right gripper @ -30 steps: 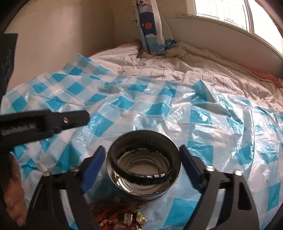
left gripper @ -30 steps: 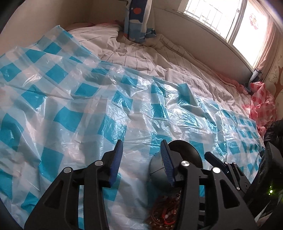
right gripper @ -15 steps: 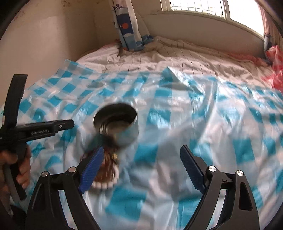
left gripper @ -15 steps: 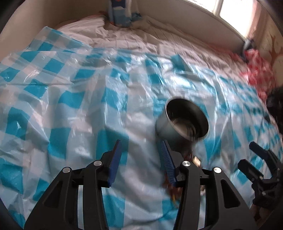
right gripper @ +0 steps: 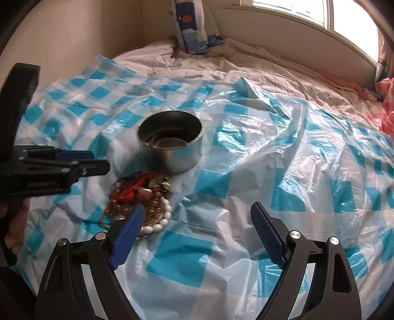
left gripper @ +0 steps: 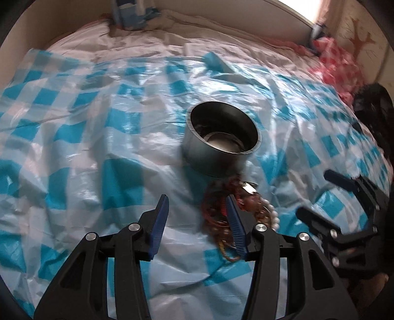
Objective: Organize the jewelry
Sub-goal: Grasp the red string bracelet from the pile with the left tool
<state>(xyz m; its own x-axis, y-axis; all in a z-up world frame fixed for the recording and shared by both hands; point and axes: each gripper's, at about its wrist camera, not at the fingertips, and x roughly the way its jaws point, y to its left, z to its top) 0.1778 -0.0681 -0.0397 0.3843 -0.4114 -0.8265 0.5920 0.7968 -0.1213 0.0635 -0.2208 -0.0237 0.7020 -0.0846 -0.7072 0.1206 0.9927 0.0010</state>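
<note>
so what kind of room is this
Most likely a bedroom: the work is on a bed with a rumpled sheet, a window runs along the far side, and a checked plastic cover is spread over the bedding.

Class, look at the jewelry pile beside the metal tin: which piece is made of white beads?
The white bead bracelet at the pile's near edge, farthest from the metal tin; the rest of the pile is red, brown and amber.
</note>
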